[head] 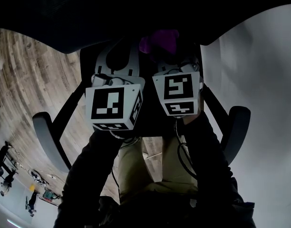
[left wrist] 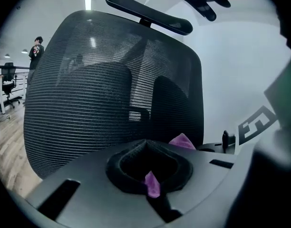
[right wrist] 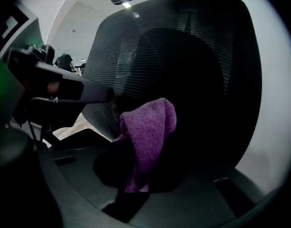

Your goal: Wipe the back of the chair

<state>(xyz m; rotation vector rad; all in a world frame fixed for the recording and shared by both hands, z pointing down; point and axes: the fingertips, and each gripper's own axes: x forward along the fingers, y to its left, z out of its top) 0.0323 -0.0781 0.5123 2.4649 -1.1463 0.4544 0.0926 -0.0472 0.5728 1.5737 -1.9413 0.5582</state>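
Note:
The black mesh chair back fills the left gripper view, with its headrest on top; it also looms close in the right gripper view as the chair back. A purple cloth hangs bunched from my right gripper, which is shut on it. A small corner of the purple cloth is pinched in my left gripper, also shut. In the head view both grippers sit side by side, left gripper and right gripper, with the cloth just ahead of them.
The chair's armrests flank the person's legs. Wooden floor lies to the left, a white wall to the right. A person stands far off by desks.

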